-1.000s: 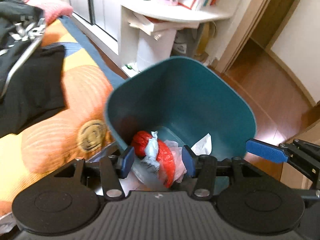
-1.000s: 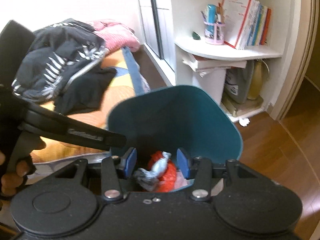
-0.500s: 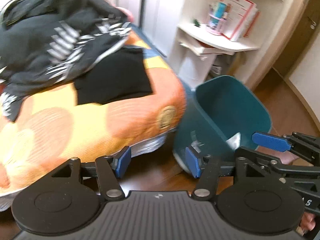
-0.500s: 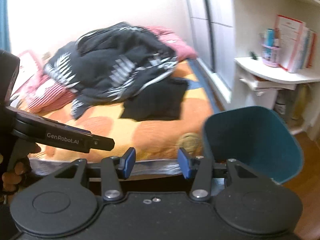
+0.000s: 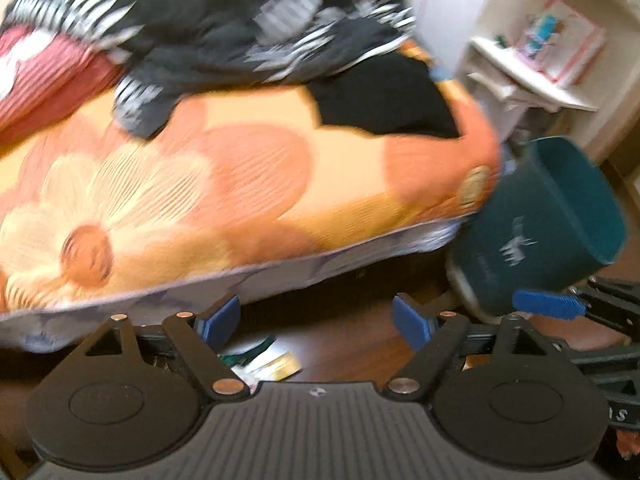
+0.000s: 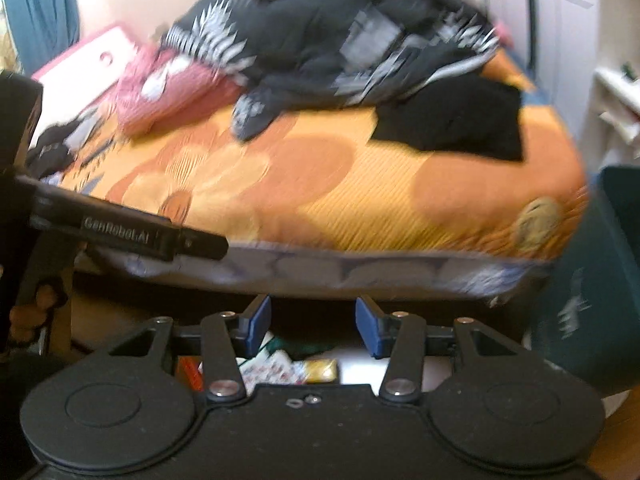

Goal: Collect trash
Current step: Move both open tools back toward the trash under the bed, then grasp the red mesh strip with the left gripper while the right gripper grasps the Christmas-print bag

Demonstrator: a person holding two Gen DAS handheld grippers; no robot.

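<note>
Left tool [image 5: 316,322]: jaws spread wide, having just been opening, nothing between them. Right tool [image 6: 310,322]: jaws apart, nothing gripped. Both point down at the dark wood floor [image 5: 352,344] along the edge of the bed [image 5: 248,184].

Trash: wrappers [image 6: 296,368], one gold and one printed white, lie on the floor just below the bed edge, partly hidden behind the right tool's body. In the left view the same litter [image 5: 264,360] shows beside the left jaw.

Teal bin [image 5: 552,224]: on the floor at the bed's corner, leaning, open mouth facing up and right. Contents cannot be made out.

Dark clothing [image 6: 340,40] is heaped on the orange floral cover. Both frames are motion-blurred.
</note>
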